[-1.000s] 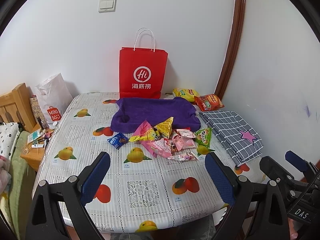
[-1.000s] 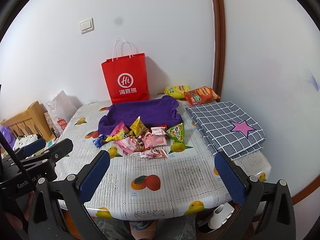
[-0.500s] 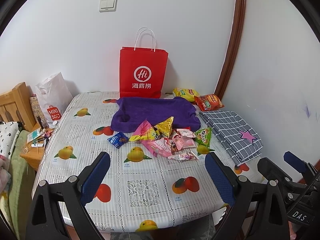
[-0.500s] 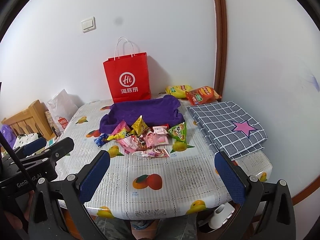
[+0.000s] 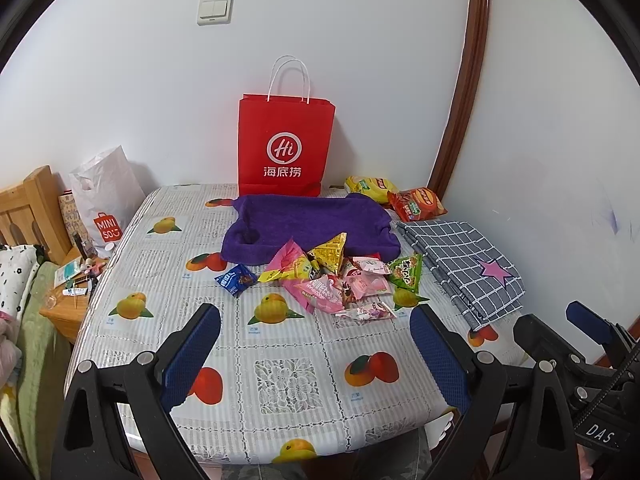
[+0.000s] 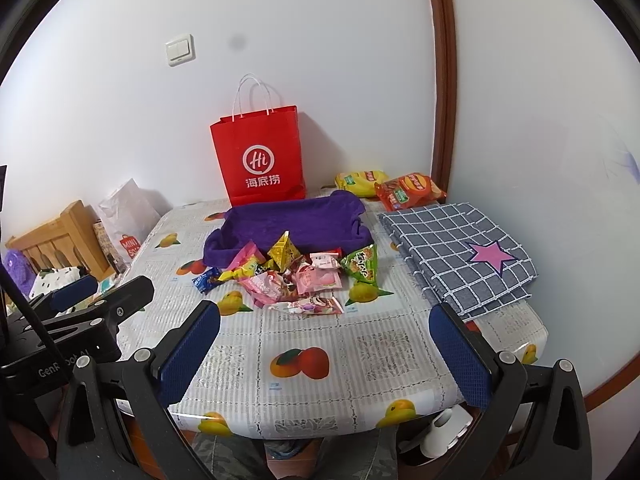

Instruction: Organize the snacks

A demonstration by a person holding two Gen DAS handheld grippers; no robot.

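A pile of small snack packets [image 5: 332,276] lies mid-table in front of a purple cloth tray [image 5: 312,220]; it also shows in the right wrist view [image 6: 296,276]. A blue packet [image 5: 236,279] lies apart on the pile's left. A green packet [image 5: 407,273] is on its right. Yellow [image 5: 370,186] and red [image 5: 418,204] chip bags lie at the back right. My left gripper [image 5: 316,354] is open and empty over the table's near edge. My right gripper [image 6: 324,352] is open and empty, likewise near the front edge.
A red paper bag [image 5: 286,148] stands against the wall behind the tray. A folded grey checked cloth with a pink star [image 5: 464,264] lies at the table's right. A white shopping bag [image 5: 106,204] and a wooden nightstand [image 5: 68,300] are left of the table.
Both grippers have drifted very slightly; the view barely shifts. Nothing on the table has moved.
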